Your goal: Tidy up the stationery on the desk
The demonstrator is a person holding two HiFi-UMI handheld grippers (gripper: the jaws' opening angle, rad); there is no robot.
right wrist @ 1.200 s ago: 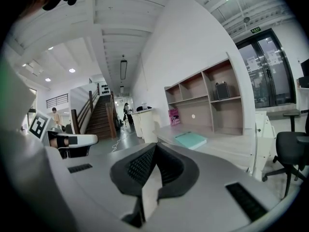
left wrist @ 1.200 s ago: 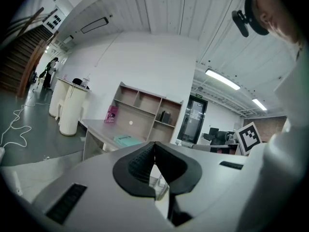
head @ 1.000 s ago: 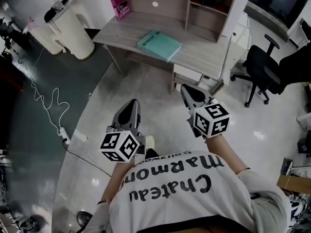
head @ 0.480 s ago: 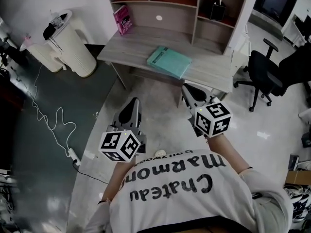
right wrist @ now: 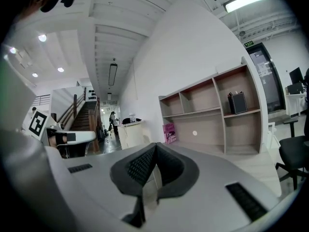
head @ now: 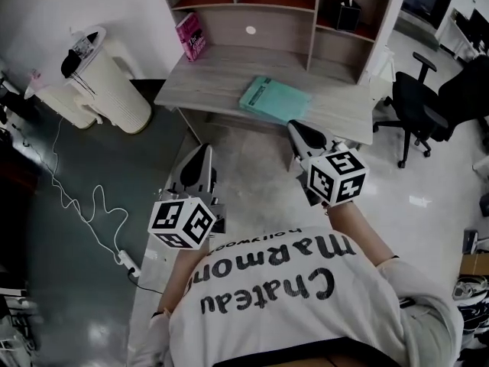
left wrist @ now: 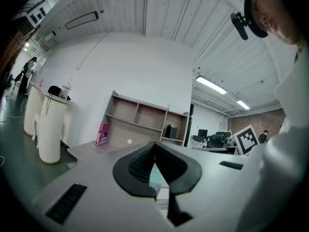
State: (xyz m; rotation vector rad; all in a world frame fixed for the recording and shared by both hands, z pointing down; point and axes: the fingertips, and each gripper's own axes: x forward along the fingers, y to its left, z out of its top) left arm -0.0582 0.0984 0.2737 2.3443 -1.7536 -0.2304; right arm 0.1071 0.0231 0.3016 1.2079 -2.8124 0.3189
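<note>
Overhead, left claw [head: 200, 157] clenched empty, right claw [head: 295, 128] likewise, its tip hiding bench [head: 206, 79] front edge beside teal book [head: 275, 98].

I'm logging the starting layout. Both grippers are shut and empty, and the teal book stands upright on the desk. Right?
Not quite. The teal book lies flat on the desk, as the head view shows. The left gripper and right gripper are indeed shut and empty.

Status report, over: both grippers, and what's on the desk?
Left gripper, right gripper: shut, empty, held before the desk. Teal book flat on it; pink book upright at back. Office chair off right, out of the path.
</note>
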